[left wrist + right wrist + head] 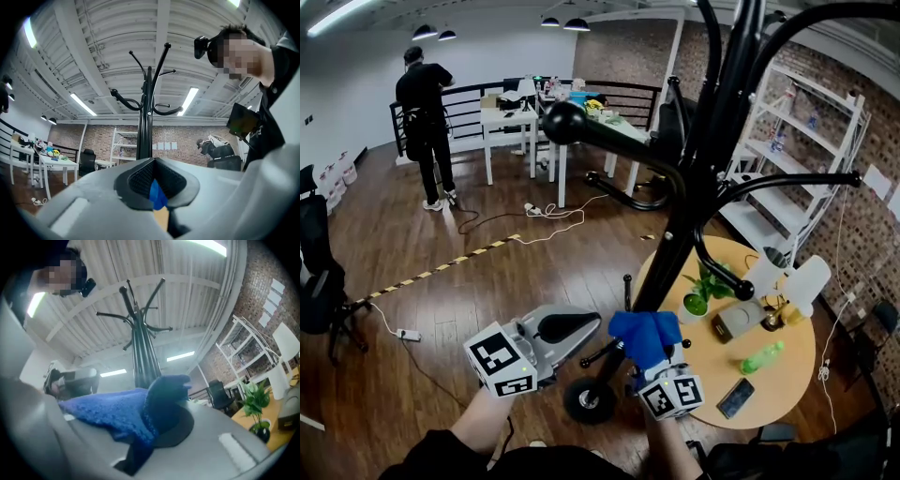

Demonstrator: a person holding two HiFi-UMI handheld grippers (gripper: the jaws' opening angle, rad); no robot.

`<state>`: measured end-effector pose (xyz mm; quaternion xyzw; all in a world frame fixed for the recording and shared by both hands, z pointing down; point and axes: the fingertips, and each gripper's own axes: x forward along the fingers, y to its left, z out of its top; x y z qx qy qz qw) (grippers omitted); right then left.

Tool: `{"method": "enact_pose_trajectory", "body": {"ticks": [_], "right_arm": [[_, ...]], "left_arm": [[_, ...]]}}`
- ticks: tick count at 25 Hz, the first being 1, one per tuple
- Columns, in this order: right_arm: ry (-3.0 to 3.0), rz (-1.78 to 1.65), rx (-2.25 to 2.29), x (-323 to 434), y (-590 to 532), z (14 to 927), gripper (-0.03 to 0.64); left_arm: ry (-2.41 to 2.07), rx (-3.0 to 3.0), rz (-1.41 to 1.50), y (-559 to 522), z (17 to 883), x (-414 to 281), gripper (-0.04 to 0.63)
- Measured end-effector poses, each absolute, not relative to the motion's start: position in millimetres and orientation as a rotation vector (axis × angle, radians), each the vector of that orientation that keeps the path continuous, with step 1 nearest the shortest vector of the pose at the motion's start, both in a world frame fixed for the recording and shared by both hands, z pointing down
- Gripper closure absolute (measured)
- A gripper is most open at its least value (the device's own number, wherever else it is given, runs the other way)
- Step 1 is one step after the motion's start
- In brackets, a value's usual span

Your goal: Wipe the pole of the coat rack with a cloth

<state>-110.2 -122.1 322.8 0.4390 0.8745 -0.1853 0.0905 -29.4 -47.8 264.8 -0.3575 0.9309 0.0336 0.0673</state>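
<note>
Right gripper (645,361) low on the coat rack, fingers clenched on the bunched blue cloth (644,336). The wad sat up against the black pole (680,234) just above the base (589,401). I judged it was held there so the fabric could hug the tube for a stroke. The left gripper (586,328) waited just beside the pole, fingers closed together on nothing (the blue showing past them was the cloth beyond). It was probably parked close to steady the rack if it rocked. Nearly all the pole's length rose above the cloth, so a start from the bottom made sense, with upward the likely way to go.
</note>
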Motion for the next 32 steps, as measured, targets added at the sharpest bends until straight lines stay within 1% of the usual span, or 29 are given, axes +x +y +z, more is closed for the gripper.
{"method": "enact_pose_trajectory", "body": {"ticks": [8, 13, 17, 23, 25, 28, 32], "right_arm": [[2.332, -0.417, 1.226, -106, -123, 164, 0.591], [2.286, -0.355, 1.199, -102, -121, 114, 0.591], [2.276, -0.316, 1.199, -99, -120, 114, 0.591], [2.343, -0.314, 1.205, -101, -120, 158, 0.591], [2.359, -0.341, 1.219, -103, -122, 174, 0.591], [2.372, -0.364, 1.238, -102, -122, 187, 0.591], [2.402, -0.342, 1.246, -103, -120, 209, 0.591]], "left_arm": [[2.788, -1.067, 0.109, -43, 260, -28, 0.591], [2.782, -1.058, 0.095, -40, 258, -24, 0.589], [2.779, -1.042, 0.113, -36, 255, -22, 0.589], [2.808, -1.07, 0.113, -41, 262, -24, 0.59], [2.818, -1.157, 0.232, -52, 274, -18, 0.59], [2.78, -1.377, 0.491, -82, 299, 10, 0.591], [2.773, -1.47, 0.624, -106, 327, 38, 0.589]]}}
